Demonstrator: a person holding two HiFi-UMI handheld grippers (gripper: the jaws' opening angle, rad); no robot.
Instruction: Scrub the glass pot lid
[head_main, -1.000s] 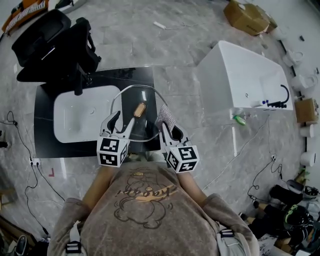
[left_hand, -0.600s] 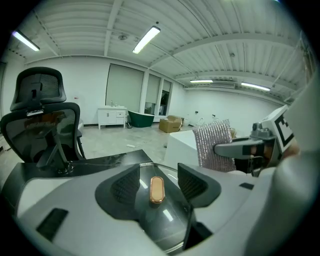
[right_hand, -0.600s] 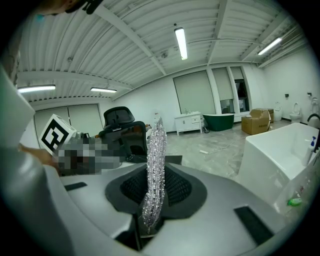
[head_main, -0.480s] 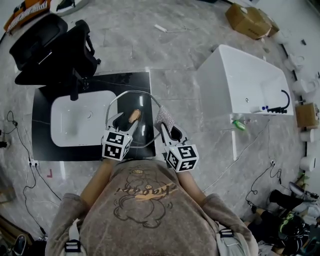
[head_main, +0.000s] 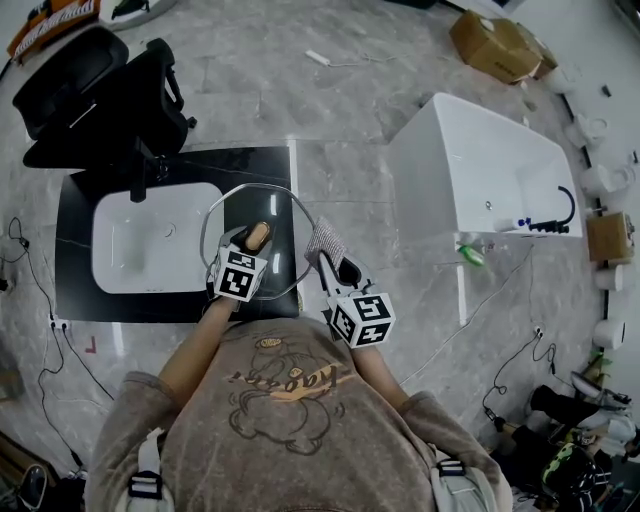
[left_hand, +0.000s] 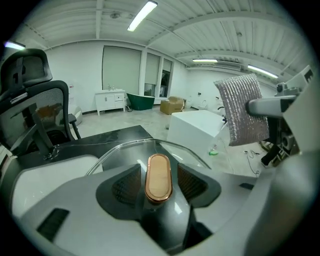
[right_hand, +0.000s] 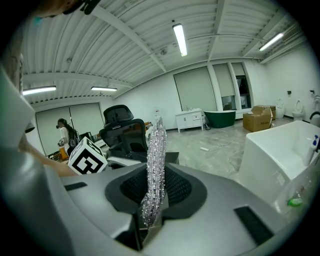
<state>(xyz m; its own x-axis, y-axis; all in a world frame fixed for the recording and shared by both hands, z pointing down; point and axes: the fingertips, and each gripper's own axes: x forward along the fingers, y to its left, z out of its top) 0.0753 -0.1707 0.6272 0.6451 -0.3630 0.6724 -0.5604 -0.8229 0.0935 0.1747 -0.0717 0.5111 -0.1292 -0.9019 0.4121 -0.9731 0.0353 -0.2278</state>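
The glass pot lid (head_main: 285, 222) lies flat on the black counter (head_main: 285, 165), just right of the white basin. Its oblong copper-rimmed wooden knob (head_main: 256, 235) points up. My left gripper (head_main: 250, 244) straddles that knob (left_hand: 158, 177). The jaws are open, and a narrow gap shows between each pad and the knob. The lid's glass rim (left_hand: 125, 150) curves beyond the jaws. My right gripper (head_main: 336, 268) hovers at the lid's right edge, shut on a silvery mesh scouring cloth (head_main: 322, 240). That cloth (right_hand: 155, 160) stands upright between the pads.
A white basin (head_main: 150, 240) is set into the counter's left part, with a black faucet behind it. A black office chair (head_main: 100, 90) stands beyond the counter. A white bathtub (head_main: 480, 170) sits to the right, a cardboard box (head_main: 495, 35) farther back. Cables run over the floor.
My left gripper has moved forward over the lid, and its jaws now flank the knob. The right gripper with the cloth has stayed at the lid's right edge.
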